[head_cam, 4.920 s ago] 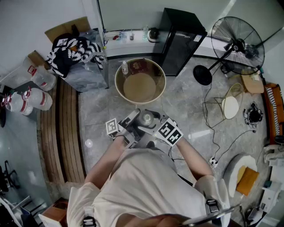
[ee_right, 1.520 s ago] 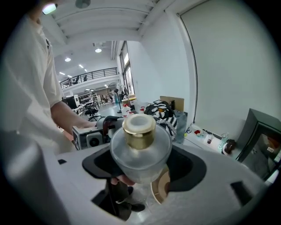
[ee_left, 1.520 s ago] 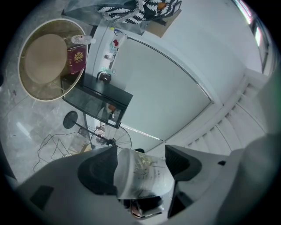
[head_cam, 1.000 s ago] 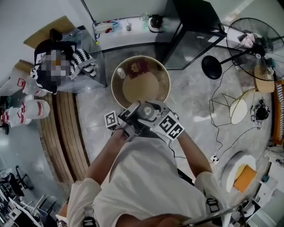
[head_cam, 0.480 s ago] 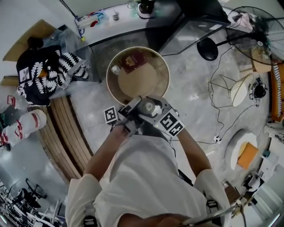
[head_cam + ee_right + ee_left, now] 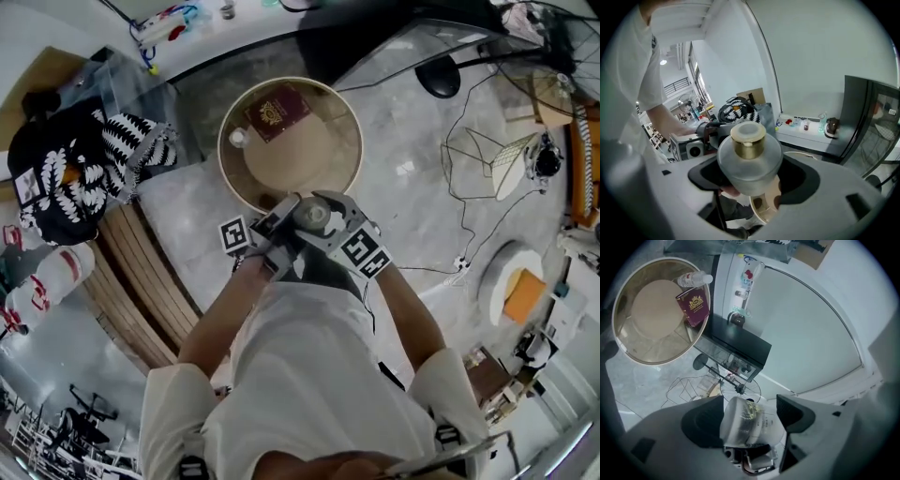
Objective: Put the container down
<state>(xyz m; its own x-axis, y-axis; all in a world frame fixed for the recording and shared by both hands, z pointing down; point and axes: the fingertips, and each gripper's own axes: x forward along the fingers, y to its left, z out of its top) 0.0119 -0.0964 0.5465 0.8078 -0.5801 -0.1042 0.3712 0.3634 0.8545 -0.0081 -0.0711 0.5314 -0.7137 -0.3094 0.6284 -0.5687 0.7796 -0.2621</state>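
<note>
1. The container (image 6: 311, 217), a clear round jar with a gold lid (image 6: 748, 139), is held in the air between the two grippers in front of the person's chest.
2. In the head view it lies over the near rim of a round table (image 6: 223, 150), above the table and not resting on it.
3. The left gripper (image 6: 281, 231) has its jaws closed against the jar's sides. In the left gripper view the jar (image 6: 743, 422) fills the gap between the two dark pads and touches both.
4. The right gripper (image 6: 334, 221) also grips it. In the right gripper view the jar (image 6: 749, 161) sits wedged between the jaws with its lid turned toward the camera.
5. The grippers meet at the jar from opposite sides, the left marker cube (image 6: 235, 235) and the right marker cube (image 6: 364, 253) flanking it.
6. On the table, beyond the jar, lies a dark red booklet (image 6: 277, 111) with a gold crest. A small clear bottle (image 6: 238, 138) lies just beside it near the left rim.
7. The left gripper view shows the same table (image 6: 618, 341), the booklet (image 6: 695, 308) and the bottle (image 6: 693, 279) well apart from the jar.
8. A wooden bench (image 6: 141, 272) stands left of the table, with a black-and-white patterned cloth (image 6: 122, 150) farther left.
9. A wire frame (image 6: 478, 155) stands on the grey floor to the right of the table.
</note>
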